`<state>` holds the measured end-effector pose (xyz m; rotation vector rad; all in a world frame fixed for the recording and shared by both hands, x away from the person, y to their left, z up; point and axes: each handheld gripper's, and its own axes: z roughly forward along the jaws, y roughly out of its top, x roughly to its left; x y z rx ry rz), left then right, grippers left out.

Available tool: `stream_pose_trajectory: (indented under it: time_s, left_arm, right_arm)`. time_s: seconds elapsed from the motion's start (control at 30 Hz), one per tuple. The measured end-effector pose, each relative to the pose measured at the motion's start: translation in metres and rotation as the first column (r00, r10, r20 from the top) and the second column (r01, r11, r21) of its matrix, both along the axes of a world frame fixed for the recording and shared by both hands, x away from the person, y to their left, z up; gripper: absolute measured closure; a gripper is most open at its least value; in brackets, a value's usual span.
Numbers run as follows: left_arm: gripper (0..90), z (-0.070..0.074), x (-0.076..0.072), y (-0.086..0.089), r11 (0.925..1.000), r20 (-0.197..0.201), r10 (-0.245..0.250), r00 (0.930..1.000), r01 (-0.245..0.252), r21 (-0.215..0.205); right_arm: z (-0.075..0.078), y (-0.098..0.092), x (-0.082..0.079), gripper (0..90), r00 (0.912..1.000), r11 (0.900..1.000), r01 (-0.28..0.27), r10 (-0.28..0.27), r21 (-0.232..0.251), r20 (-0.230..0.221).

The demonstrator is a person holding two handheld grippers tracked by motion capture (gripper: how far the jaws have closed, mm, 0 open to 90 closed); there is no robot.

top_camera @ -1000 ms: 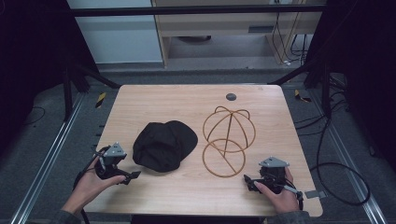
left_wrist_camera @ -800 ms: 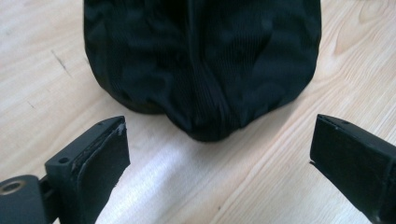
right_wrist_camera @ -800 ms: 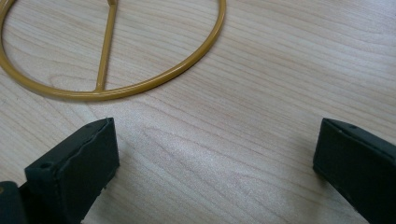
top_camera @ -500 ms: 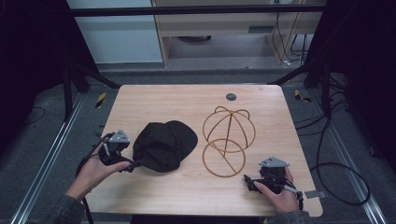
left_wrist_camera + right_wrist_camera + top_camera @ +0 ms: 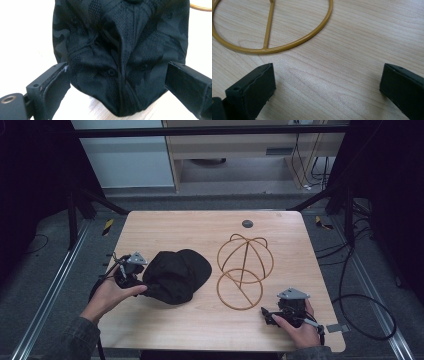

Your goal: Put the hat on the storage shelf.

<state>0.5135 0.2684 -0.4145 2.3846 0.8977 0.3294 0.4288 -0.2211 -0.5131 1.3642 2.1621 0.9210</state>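
A black cap [image 5: 177, 275] lies left of centre on the wooden table [image 5: 200, 232]. To its right stands a gold wire hat stand [image 5: 245, 270], a dome frame on a ring base. My left gripper [image 5: 141, 281] is at the cap's left edge, open, its jaws on either side of the cap's rim [image 5: 117, 75]. My right gripper [image 5: 265, 312] rests open near the front right of the table, just below the stand's ring base [image 5: 272, 47], with bare wood between its jaws.
A small dark round disc [image 5: 247, 223] sits near the table's far edge. Metal rails and cables run along the floor on both sides. A cabinet stands behind the table.
My left gripper has moved right and forward up to the cap's left edge. The right gripper has stayed in place.
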Motion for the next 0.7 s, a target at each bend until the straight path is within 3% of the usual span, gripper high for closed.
stream_pose_trajectory:
  time_s: [0.33, 0.7]
  left_arm:
    - [10.3, -0.006, 0.008, -0.011, 1.0, 0.001, 0.001, 1.0, -0.001, 0.004]
    - [28.0, -0.013, 0.016, -0.012, 0.9997, -0.026, 0.024, 0.9994, -0.025, -0.007]
  right_arm:
    - [0.0, 0.0, 0.0, 0.4, 1.0, 1.0, 0.0, 0.0, 0.0, 0.0]
    - [0.0, 0.0, 0.0, 0.4, 1.0, 1.0, 0.0, 0.0, 0.0, 0.0]
